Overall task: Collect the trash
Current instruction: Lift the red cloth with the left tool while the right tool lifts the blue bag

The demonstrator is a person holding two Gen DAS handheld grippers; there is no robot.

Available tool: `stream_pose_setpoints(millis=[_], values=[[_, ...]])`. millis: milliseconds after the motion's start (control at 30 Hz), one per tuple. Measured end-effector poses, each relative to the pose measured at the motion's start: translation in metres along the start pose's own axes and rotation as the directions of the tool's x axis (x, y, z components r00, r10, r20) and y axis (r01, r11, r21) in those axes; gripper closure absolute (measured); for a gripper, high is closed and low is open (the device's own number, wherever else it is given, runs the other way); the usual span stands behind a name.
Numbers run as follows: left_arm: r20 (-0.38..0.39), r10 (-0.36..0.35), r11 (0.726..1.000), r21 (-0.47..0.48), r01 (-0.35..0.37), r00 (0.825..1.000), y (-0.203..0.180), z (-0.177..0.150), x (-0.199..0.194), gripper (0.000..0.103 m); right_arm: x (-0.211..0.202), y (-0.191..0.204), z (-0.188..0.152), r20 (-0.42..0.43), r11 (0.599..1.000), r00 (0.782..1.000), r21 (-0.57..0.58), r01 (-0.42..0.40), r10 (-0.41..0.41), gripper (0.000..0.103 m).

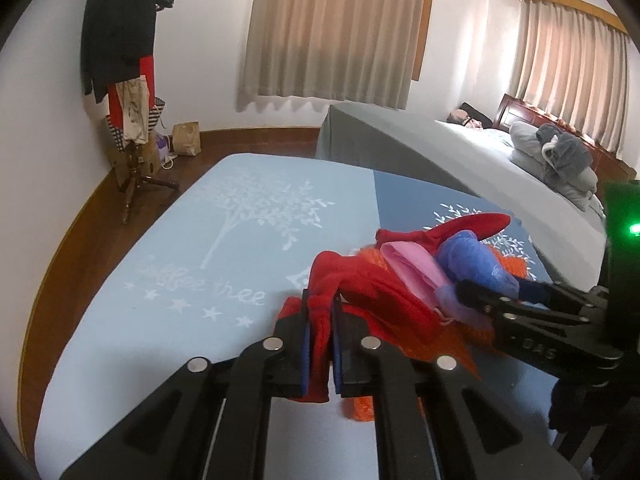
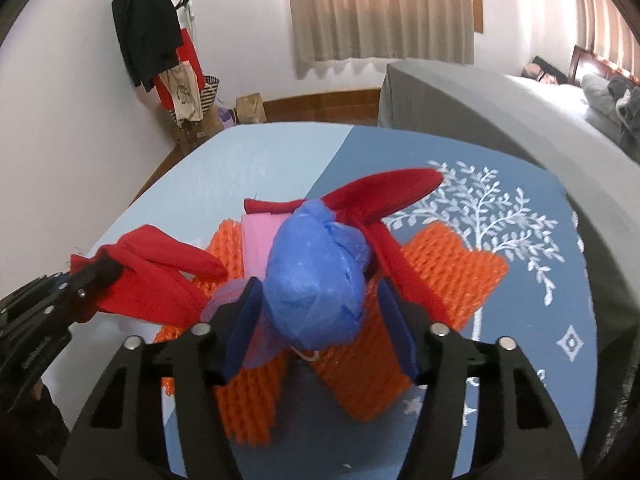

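A heap of trash lies on a blue table: a red cloth [image 1: 360,280] [image 2: 160,272], orange foam netting [image 2: 452,268], a pink sheet [image 2: 256,236] and a crumpled blue plastic bag [image 2: 316,276] [image 1: 476,260]. My left gripper [image 1: 320,344] is shut on an edge of the red cloth; it also shows at the left of the right wrist view [image 2: 100,268]. My right gripper [image 2: 316,316] is open, its jaws on either side of the blue bag, and a purple scrap lies against the left pad; it shows at the right of the left wrist view [image 1: 480,296].
The table [image 1: 180,260] has a light and dark blue cover with white tree prints. A grey-covered bed [image 1: 460,152] stands close behind it on the right. A coat stand [image 1: 128,80] with clothes and bags stands in the far left corner.
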State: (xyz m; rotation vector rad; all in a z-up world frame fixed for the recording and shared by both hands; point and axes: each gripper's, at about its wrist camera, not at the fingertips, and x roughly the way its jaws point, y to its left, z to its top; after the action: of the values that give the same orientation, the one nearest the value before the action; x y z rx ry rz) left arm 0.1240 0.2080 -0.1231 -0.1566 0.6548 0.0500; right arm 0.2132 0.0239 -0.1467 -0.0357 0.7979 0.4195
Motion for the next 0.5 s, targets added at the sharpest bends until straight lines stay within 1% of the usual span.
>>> stream_pose_setpoints(millis=[67,167,500], values=[[0.006,0.002,1.000,0.003,-0.002,1.000,-0.001,0.001,-0.001,0.095,0.001,-0.001,-0.001,-0.008,1.000,1.000,-0.001,-0.008,0.008,0.063],[0.013,0.003,1.000,0.001,-0.003,1.000,-0.002,0.002,-0.004,0.095,-0.002,-0.002,-0.001,-0.003,1.000,1.000,-0.003,-0.023,0.023,0.066],[0.045,-0.006,1.000,0.010,0.006,0.999,-0.007,0.008,-0.016,0.095,-0.037,-0.005,0.001,0.058,0.999,0.998,-0.005,-0.037,0.037,0.067]])
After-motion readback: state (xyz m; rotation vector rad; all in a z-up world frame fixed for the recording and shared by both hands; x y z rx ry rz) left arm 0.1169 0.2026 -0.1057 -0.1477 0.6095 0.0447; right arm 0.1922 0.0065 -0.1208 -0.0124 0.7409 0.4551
